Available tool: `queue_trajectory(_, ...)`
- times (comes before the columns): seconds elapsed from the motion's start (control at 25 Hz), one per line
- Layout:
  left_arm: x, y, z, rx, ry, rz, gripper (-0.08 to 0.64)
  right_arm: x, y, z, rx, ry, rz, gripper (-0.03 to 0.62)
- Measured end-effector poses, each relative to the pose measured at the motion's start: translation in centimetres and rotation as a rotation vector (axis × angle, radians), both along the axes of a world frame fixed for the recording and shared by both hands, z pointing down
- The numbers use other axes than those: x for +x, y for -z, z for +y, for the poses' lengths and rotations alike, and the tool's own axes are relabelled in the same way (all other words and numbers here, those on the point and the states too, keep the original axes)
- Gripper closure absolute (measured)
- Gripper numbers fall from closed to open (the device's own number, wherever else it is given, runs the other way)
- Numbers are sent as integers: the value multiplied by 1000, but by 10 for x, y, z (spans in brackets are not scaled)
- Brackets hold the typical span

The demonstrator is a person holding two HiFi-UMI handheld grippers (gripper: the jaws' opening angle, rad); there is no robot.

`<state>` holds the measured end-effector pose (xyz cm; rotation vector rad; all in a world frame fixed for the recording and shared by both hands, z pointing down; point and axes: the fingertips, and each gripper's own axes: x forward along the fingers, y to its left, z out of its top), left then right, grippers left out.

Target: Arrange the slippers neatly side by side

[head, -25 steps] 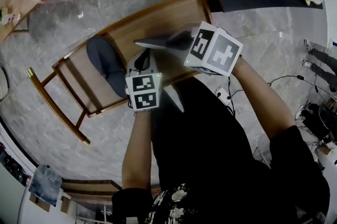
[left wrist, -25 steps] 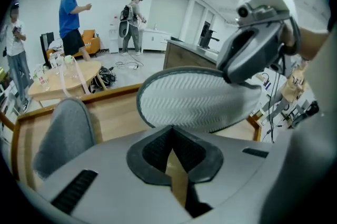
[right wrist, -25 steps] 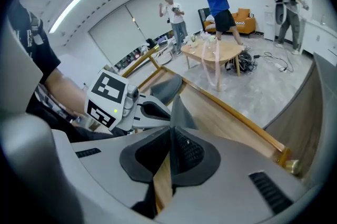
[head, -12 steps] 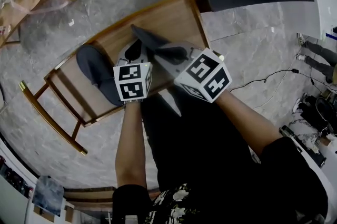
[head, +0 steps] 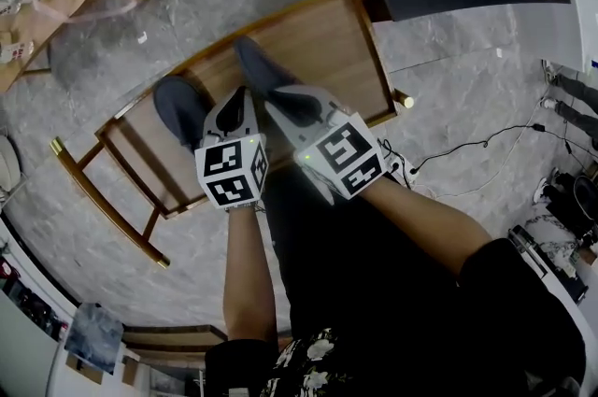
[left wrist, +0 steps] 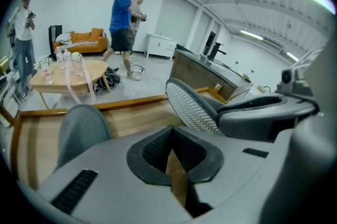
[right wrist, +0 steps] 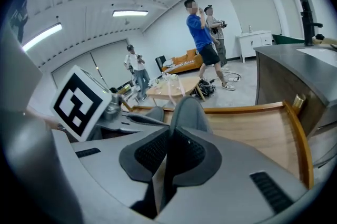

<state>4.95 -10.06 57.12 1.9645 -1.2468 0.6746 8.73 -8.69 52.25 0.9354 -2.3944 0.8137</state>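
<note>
over the wooden seat (head: 327, 40), right tongs (right wrist: 167, 136), just opening, pinch a ribbed-soled slipper (left wrist: 192, 108); left tongs (left wrist: 171, 145) closed.

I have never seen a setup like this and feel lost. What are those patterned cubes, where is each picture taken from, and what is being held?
A person holds a two-jaw gripper in each hand; the patterned cubes are part of them. The head view looks down from a camera on the person's head; each gripper view rides on its gripper. On the wooden table lies the flat slipper, beside the left gripper, whose jaws are shut and empty. The right gripper pinches the held slipper, tilted, sole toward the left gripper.
</note>
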Motion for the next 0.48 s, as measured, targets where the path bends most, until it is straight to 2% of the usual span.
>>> queue_trajectory(0.24, -42, 8, 43, -33, 46, -49, 558, -26, -14, 8, 85, 27, 73, 560)
queue_trajectory(0.48, -54, 8, 64, -57, 62, -61, 558, -38, -40, 13, 69, 51, 124, 575)
